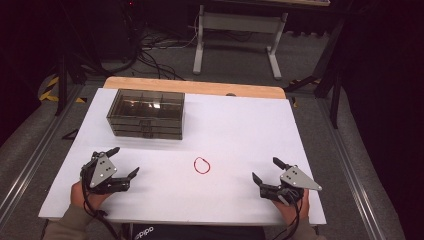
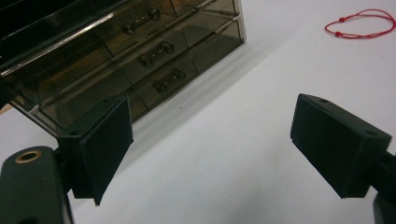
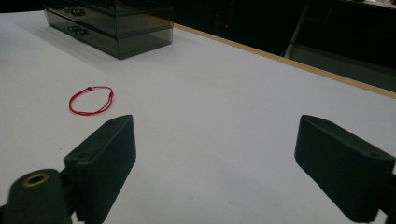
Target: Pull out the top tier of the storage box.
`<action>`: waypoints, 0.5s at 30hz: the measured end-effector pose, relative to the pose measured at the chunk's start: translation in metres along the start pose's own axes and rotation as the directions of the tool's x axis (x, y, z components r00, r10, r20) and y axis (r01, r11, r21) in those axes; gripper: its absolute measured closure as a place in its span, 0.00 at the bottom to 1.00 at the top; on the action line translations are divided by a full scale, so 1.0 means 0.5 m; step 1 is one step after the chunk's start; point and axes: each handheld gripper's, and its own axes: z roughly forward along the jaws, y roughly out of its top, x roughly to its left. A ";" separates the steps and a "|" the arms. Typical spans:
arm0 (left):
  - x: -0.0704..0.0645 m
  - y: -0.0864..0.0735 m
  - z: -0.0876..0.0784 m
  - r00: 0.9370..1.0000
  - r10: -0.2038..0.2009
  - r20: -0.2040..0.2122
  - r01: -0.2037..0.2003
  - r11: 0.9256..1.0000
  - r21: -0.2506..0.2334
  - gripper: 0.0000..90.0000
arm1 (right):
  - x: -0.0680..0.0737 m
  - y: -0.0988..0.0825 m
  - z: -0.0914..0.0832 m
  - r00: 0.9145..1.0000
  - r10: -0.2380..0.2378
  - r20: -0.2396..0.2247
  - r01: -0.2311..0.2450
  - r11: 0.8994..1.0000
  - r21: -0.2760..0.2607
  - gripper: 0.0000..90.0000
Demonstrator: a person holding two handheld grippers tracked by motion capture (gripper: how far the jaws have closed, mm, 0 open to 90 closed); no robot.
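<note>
A thin red string bracelet (image 1: 202,165) lies flat on the white table (image 1: 240,130), near the middle front. It shows as a red loop in the left gripper view (image 2: 362,24) and in the right gripper view (image 3: 91,100). A smoky transparent drawer box (image 1: 146,113) stands at the back left, its three drawers with metal handles facing me (image 2: 154,51); it also appears far off in the right gripper view (image 3: 112,28). My left gripper (image 1: 124,162) rests at the front left, open and empty (image 2: 210,149). My right gripper (image 1: 266,170) rests at the front right, open and empty (image 3: 215,163).
The table's wooden back edge (image 1: 195,86) runs behind the box. Beyond it are a white desk frame (image 1: 239,35), cables on the floor (image 1: 155,55) and dark stands. Metal rails (image 1: 30,155) flank the table.
</note>
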 end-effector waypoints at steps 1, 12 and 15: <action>-0.001 0.001 0.003 1.000 0.012 0.000 -0.012 1.000 0.006 0.17 | -0.001 -0.001 0.001 1.000 -0.002 0.003 0.002 1.000 0.005 0.15; 0.002 0.025 0.048 0.994 0.093 -0.050 -0.092 0.995 0.025 0.28 | 0.003 -0.006 -0.005 1.000 -0.022 0.011 0.022 0.999 0.029 0.17; 0.016 0.037 0.071 0.993 0.088 -0.075 -0.086 0.996 0.025 0.31 | 0.006 -0.006 -0.002 1.000 -0.028 0.005 0.028 0.999 0.039 0.17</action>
